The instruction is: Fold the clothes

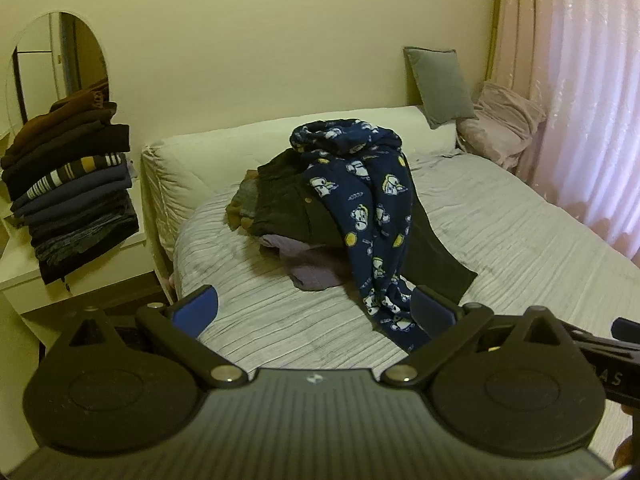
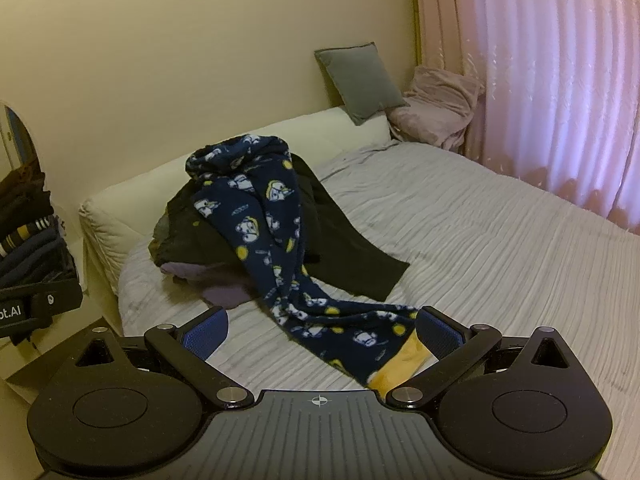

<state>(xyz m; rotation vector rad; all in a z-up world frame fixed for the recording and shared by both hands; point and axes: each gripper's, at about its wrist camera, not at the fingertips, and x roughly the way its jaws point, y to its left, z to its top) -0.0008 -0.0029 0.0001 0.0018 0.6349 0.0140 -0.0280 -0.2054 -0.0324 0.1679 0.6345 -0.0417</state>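
A heap of unfolded clothes lies on the bed. On top is a navy fleece garment with cartoon prints, draped down toward me; its yellow cuff shows in the right wrist view, where the garment trails to the near edge. Under it lie a black garment and a purple one. My left gripper is open and empty above the bed. My right gripper is open, with the navy garment's leg end between its fingers, not clamped.
A tall stack of folded clothes stands on a white table at the left, before an oval mirror. A grey cushion and a pink blanket sit at the headboard. Pink curtains hang on the right.
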